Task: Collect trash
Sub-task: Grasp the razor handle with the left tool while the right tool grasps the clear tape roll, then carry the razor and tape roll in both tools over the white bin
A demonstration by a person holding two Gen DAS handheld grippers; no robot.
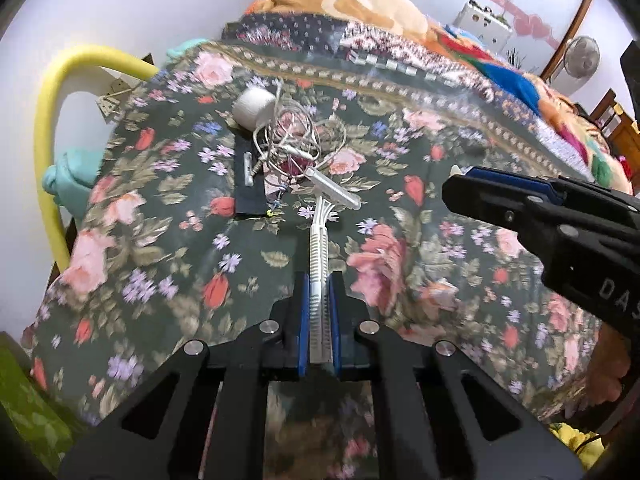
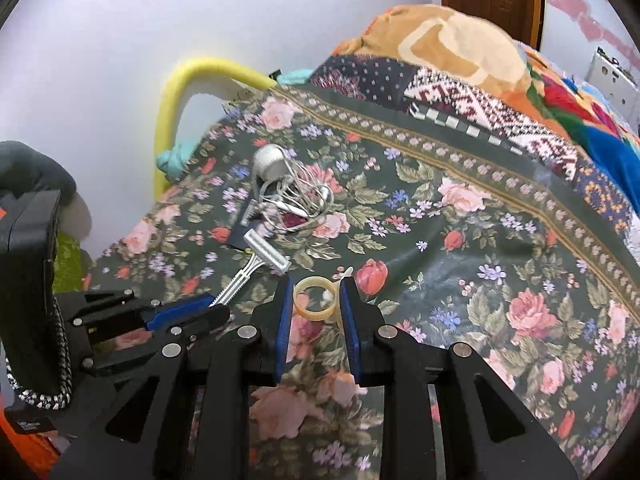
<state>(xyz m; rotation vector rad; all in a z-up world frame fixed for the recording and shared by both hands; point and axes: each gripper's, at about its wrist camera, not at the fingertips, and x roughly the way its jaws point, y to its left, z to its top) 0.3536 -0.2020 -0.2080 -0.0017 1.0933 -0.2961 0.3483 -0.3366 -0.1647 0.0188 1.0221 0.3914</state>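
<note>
A yellow foam tube (image 1: 52, 128) arches against the wall at the far left, beside the bed's floral blanket (image 1: 460, 264). On the blanket lie a white thread spool (image 1: 253, 107) and a tangle of white earphone cable (image 1: 296, 136). The left hand-held gripper (image 1: 319, 292) has its pads clamped on the handle of a white disposable razor (image 1: 322, 232), whose head points toward the cable. Further right, the right hand-held gripper (image 2: 316, 300) stands narrow – its pads pinch a small yellowish tape roll (image 2: 315, 295) above the blanket.
</note>
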